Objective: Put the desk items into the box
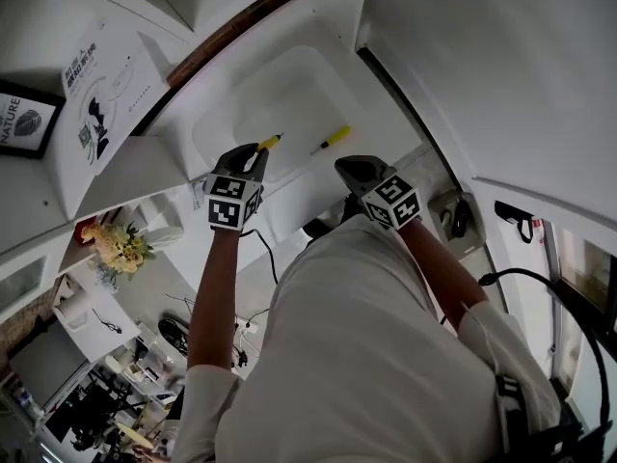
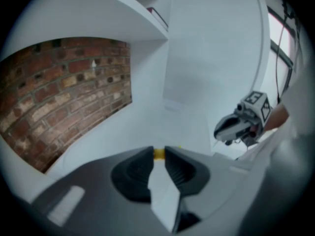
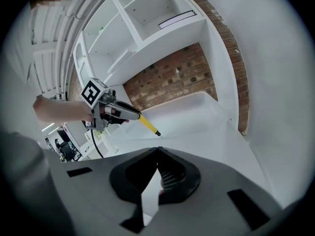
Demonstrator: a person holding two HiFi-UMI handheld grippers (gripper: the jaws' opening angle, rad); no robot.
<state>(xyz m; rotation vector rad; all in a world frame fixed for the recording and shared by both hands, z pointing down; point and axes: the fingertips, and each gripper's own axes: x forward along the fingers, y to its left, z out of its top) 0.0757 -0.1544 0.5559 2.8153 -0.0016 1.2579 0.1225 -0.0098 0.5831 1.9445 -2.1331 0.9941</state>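
My left gripper (image 1: 258,152) is shut on a yellow pen (image 1: 270,143) whose dark tip sticks out over the white box (image 1: 231,114). In the left gripper view a short yellow piece of that pen (image 2: 159,154) shows between the pads. From the right gripper view the left gripper (image 3: 137,115) holds the pen (image 3: 148,125) slanting down over the box (image 3: 197,117). A second yellow pen (image 1: 331,141) lies by the box's near right side; I cannot tell whether it is inside. My right gripper (image 1: 350,169) is just right of it, shut and empty, its tips (image 3: 157,149) meeting.
White shelves (image 3: 147,14) rise behind the desk against a brick wall (image 2: 64,92). A white card with print (image 1: 96,95) and a framed sign (image 1: 24,123) stand at the left. A black cable (image 1: 260,249) hangs below the desk edge, and the person's body fills the foreground.
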